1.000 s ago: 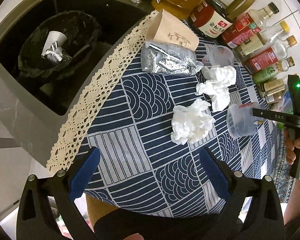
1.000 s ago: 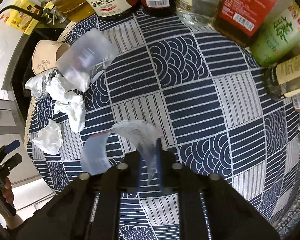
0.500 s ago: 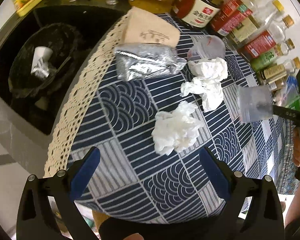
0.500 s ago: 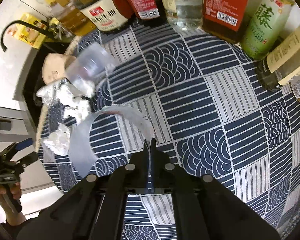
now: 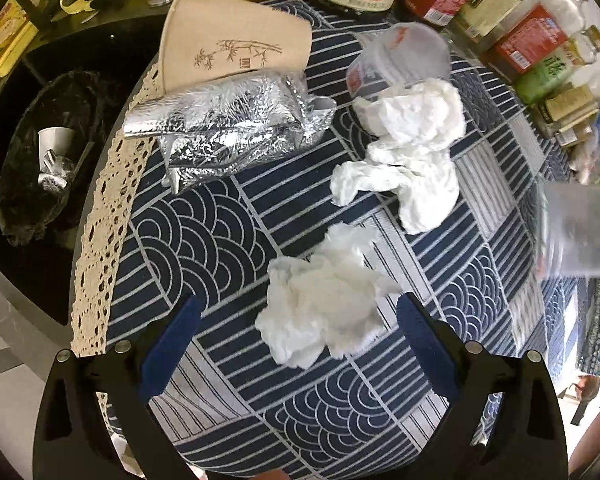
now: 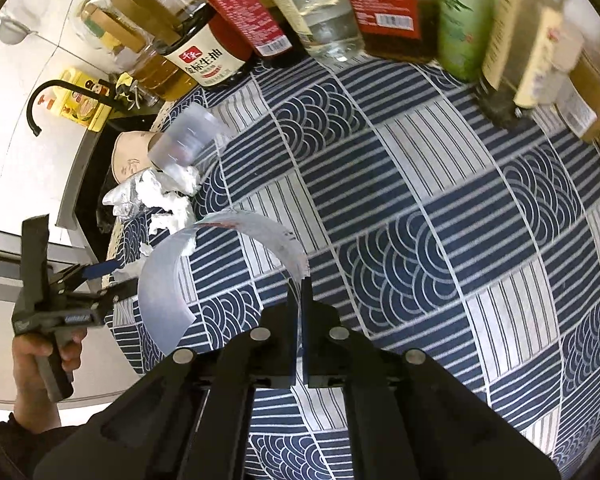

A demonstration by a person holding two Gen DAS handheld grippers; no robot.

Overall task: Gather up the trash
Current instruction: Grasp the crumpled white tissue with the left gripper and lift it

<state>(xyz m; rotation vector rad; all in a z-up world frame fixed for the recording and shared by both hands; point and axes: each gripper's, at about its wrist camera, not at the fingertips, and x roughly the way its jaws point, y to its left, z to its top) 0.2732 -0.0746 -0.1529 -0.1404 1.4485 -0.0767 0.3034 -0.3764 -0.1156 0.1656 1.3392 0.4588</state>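
The counter [image 5: 204, 232] under my cameras is covered by a navy-and-white patterned cloth with a lace edge. Beside that edge sits the black-lined bin [image 5: 40, 160], with a small white cup [image 5: 56, 140] and some foil already in it. A row of sauce and oil bottles [image 6: 340, 12] lines the far side of the cloth.

The trash lies on the cloth near the bin side: a tan paper cup [image 5: 228, 56] on its side, a crumpled foil bag [image 5: 228, 128] touching it, a clear plastic cup [image 5: 396, 60] tipped over, a long white tissue wad [image 5: 412, 152] just in front of that, and a smaller crumpled tissue [image 5: 324, 304] nearest me.

My left hand-held gripper [image 5: 296, 328] hangs over the smaller tissue with its blue pads wide on either side, not touching it; its jaws have just been closing a little.

My right hand-held gripper [image 6: 300, 300] is clamped tight on the rim of a second clear plastic cup [image 6: 168, 292], which hangs above the cloth.
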